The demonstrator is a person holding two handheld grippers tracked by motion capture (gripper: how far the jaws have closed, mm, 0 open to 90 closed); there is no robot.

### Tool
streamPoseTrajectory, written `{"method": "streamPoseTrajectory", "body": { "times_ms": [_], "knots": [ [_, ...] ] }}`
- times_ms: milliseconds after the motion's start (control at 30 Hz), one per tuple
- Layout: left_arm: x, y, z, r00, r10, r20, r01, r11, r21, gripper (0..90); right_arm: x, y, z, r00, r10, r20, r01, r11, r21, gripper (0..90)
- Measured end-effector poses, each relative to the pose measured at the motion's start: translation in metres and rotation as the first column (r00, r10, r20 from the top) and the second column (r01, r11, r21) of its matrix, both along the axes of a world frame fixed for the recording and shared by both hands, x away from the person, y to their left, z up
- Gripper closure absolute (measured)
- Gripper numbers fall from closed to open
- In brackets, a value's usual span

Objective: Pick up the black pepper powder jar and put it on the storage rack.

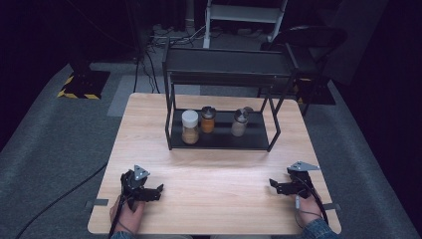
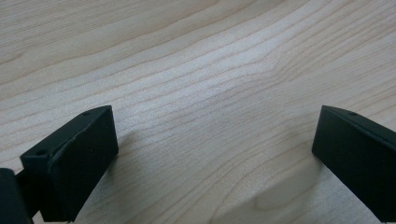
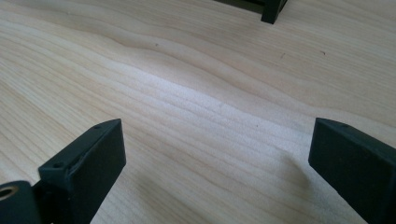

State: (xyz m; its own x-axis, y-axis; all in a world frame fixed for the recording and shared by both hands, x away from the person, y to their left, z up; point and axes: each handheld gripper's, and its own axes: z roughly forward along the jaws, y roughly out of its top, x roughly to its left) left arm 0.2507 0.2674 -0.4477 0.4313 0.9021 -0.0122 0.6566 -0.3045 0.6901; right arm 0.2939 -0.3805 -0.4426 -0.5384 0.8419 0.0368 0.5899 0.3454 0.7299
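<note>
On the near edge of the pale wooden surface (image 1: pixel 214 184), a person rests both hands, each holding a black two-jaw tool. At the near left corner sits the left hand-held gripper (image 1: pixel 158 191), its jaws pointing toward the middle of the surface. They stand wide apart with nothing between them; the left gripper view shows bare wood grain in the gap between its two black pads (image 2: pixel 70 163). Well apart from it, at the near right corner, sits the right hand-held gripper (image 1: pixel 272 185), pointing inward toward the left one. Its jaws also gape wide over bare wood, gripping nothing, with one foot of the black metal two-tier rack (image 3: pixel 273 11) showing at the top of the right gripper view.

That rack (image 1: pixel 221 67) stands at the far middle of the surface. On its lower shelf stand three jars in a row: a white-lidded jar of tan powder (image 1: pixel 190 127) on the left, a dark-capped jar of orange spice (image 1: pixel 208 119) beside it, and a silver-capped shaker of pale powder (image 1: pixel 240 122) to the right. Both tools lie far from them.
</note>
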Motion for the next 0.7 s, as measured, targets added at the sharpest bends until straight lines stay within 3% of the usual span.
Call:
{"method": "streamPoseTrajectory", "body": {
  "times_ms": [167, 300, 700],
  "knots": [
    [0.0000, 0.0000, 0.0000, 1.0000, 0.000, 0.000, 0.000, 1.0000, 0.000, 0.2, -0.0003, 0.0007, -0.0041, 0.9999, 0.000, -0.012, 0.000, 1.0000, -0.002, 3.1],
    [0.0003, 0.0000, 0.0000, 1.0000, 0.000, 0.000, 0.000, 1.0000, 0.000, 0.2, -0.0037, 0.0073, -0.0061, 0.9996, 0.026, 0.012, -0.026, 0.9983, -0.052, 0.4],
    [0.0003, -0.0001, 0.0001, 1.0000, 0.000, 0.000, 0.000, 1.0000, 0.000, 0.2, -0.0026, 0.0066, -0.0060, 0.9994, 0.032, 0.010, -0.032, 0.9982, -0.051, 0.2]
  ]
}}
